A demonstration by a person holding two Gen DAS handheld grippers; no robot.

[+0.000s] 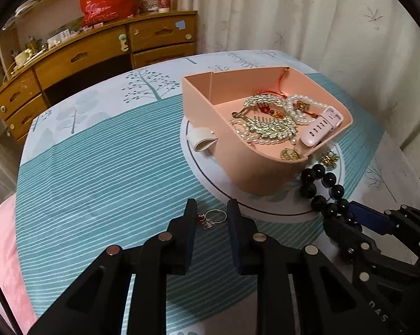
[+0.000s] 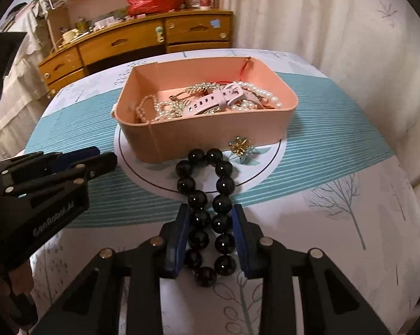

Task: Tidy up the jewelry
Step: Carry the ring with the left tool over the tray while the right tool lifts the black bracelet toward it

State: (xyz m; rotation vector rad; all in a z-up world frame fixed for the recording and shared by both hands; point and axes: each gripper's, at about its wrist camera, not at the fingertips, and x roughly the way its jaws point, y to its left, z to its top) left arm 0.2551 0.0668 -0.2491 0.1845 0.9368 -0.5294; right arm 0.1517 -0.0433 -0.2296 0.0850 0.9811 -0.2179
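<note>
The right tool (image 2: 210, 233) is standing partly open, its blue pads flanking the near end of the black bead bracelet (image 2: 207, 209); whether the pads are touching the beads cannot be told. The bracelet is lying on the tabletop (image 2: 335, 195) as a narrow loop, its long axis running from the tool straight toward the pink tray (image 2: 210, 136), its far end lying just in front of the tray wall. The left tool (image 1: 211, 212) is also standing open, holding nothing, with a small silver ring (image 1: 215, 217) (a red bit is hanging on it) lying on the cloth between its fingertips, in front of the tray and to its left.

The pink tray is holding pearl strands (image 1: 265, 134), a gold comb-like piece (image 1: 268, 124), a pale pink watch strap (image 1: 323, 129) and a red cord (image 1: 281, 82). A gold flower ornament (image 2: 239, 145) is lying outside, just beside the tray's front wall, and a white curved piece (image 1: 203, 141) is sitting against the tray's left wall.
</note>
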